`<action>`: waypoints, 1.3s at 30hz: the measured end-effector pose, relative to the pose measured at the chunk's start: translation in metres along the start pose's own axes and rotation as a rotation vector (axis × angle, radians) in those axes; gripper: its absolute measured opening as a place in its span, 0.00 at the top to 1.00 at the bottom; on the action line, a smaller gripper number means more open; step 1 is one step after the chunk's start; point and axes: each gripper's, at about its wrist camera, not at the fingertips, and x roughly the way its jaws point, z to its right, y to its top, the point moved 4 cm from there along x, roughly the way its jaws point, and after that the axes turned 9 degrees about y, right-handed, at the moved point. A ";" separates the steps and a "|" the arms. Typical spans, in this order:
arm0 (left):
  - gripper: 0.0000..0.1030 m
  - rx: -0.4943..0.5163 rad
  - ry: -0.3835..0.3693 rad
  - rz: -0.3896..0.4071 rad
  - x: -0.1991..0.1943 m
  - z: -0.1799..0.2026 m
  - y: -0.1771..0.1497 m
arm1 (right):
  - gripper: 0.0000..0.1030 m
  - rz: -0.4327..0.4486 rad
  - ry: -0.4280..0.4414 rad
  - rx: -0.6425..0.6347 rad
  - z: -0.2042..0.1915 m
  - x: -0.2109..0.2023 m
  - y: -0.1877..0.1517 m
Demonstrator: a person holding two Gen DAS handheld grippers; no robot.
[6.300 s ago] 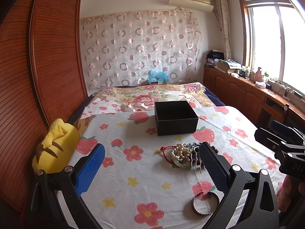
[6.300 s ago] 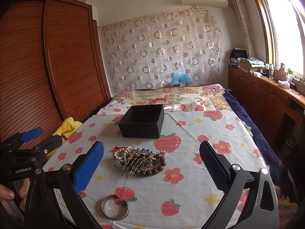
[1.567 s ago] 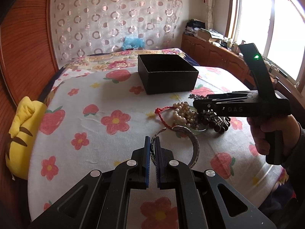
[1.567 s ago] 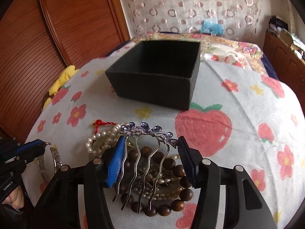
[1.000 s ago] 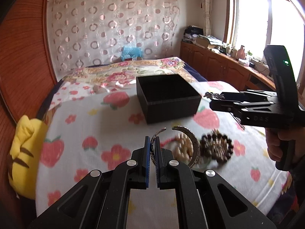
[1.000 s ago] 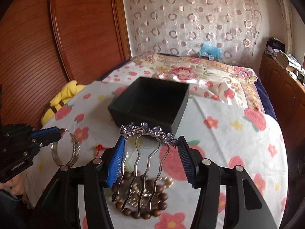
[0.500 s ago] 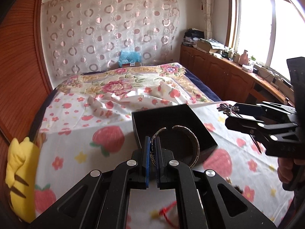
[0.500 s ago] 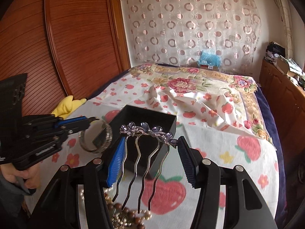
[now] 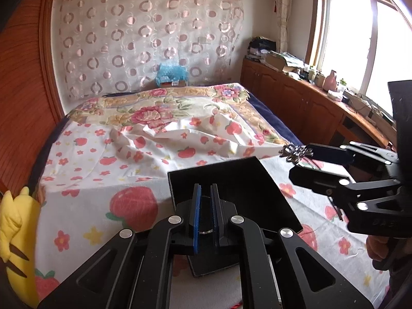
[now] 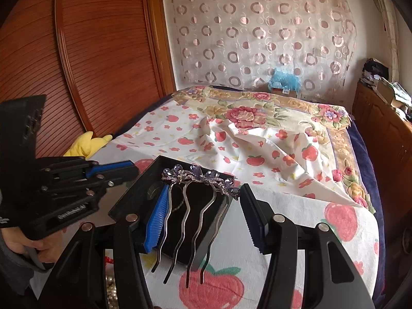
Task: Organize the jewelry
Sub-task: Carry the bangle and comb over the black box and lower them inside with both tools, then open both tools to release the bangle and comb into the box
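Since half a second ago: bangle gone from the left tongs [image 9: 205, 206]; both tongs carried forward over the box [image 9: 213, 165].

Left tongs: jaws just easing apart, a narrow slit between the pads, nothing pinched. Tips hang over the open box. A silver arc shows low in the slit, on the box floor.

Right tongs [image 10: 203, 213]: half spread, pinching the hair comb [image 10: 203, 175] across its width, jewelled top forward, prongs trailing back toward the camera. Comb sits over the box's near edge, not yet inside.

Bangle [image 10: 154, 189]: lies in the box, near its left wall as the right camera sees it.

Progress (judgement): one piece stowed, a second about to go in. Beads and pearls [image 10: 110, 287] remain out on the bedspread [image 9: 134, 200], close under the right tongs, mostly hidden.

Count:
- box: 1
- bangle: 1, in box
- hair comb: 1, four prongs, held
- bead and pearl strings: cannot count, only a corner shows
- red cord: a scrap visible beside the pearls
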 end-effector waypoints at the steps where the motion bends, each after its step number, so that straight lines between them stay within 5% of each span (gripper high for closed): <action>1: 0.93 -0.002 0.004 0.004 -0.001 -0.002 0.001 | 0.43 0.000 0.005 0.002 0.000 0.002 0.000; 5: 0.78 -0.015 0.034 0.021 -0.014 -0.016 -0.001 | 0.43 -0.007 0.019 -0.015 -0.008 0.014 0.003; 23: 0.69 -0.055 0.121 0.012 -0.045 -0.060 -0.036 | 0.43 -0.107 0.036 -0.058 -0.024 0.079 -0.006; 27: 0.69 -0.054 0.123 0.007 -0.047 -0.057 -0.042 | 0.33 -0.110 0.030 -0.059 -0.025 0.079 -0.008; 39: 0.69 -0.047 0.106 0.000 -0.058 -0.046 -0.061 | 0.33 -0.042 0.015 -0.025 -0.024 0.029 -0.020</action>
